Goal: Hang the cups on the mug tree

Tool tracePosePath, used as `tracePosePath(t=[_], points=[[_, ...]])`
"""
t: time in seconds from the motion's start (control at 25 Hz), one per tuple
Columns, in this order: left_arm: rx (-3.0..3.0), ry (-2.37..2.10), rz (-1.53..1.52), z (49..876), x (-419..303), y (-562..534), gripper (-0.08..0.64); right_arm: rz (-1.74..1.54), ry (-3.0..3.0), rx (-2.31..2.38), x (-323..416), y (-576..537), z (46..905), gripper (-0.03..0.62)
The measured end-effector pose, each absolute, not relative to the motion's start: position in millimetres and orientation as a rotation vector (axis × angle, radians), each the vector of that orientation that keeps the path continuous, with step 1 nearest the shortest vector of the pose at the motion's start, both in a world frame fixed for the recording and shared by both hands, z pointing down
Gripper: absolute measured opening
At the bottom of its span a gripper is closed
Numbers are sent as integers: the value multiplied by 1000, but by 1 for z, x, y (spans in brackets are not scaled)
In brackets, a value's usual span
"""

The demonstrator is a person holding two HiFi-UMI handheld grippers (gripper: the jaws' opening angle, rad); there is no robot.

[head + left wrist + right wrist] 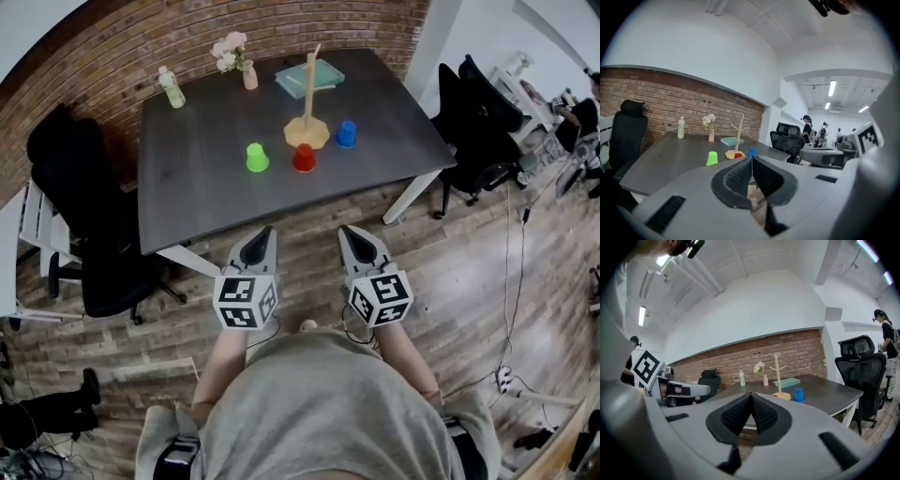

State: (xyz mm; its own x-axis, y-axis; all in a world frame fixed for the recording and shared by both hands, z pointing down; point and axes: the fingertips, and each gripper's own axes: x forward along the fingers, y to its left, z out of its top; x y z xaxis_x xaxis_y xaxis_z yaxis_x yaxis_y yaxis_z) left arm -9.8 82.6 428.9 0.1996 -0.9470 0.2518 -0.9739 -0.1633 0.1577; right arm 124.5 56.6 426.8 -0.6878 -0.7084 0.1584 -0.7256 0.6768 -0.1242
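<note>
Red brick wall (187,56) across twelve o'clock behind dark table (206,187), black office chair (94,234) at nine, black chairs (478,122) at two, wood-plank floor (469,272), ceiling strip lights (831,88) lit.

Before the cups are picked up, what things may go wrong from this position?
1. The left gripper and the right gripper are both shut and short of the table. Reaching a cup with the jaws together would likely knock it away.
2. The red cup stands close beside the base of the mug tree. Grasping it may bump the slender tree and tip it.
3. The flower vase stands behind the tree, so a far swing could hit it.
</note>
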Motion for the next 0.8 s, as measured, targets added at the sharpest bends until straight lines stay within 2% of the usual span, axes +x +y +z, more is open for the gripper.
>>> tracePosePath(t=[0.8], points=[[2131, -1855, 148, 446, -35, 31, 9, 303, -2777, 1138, 100, 1, 453, 2]])
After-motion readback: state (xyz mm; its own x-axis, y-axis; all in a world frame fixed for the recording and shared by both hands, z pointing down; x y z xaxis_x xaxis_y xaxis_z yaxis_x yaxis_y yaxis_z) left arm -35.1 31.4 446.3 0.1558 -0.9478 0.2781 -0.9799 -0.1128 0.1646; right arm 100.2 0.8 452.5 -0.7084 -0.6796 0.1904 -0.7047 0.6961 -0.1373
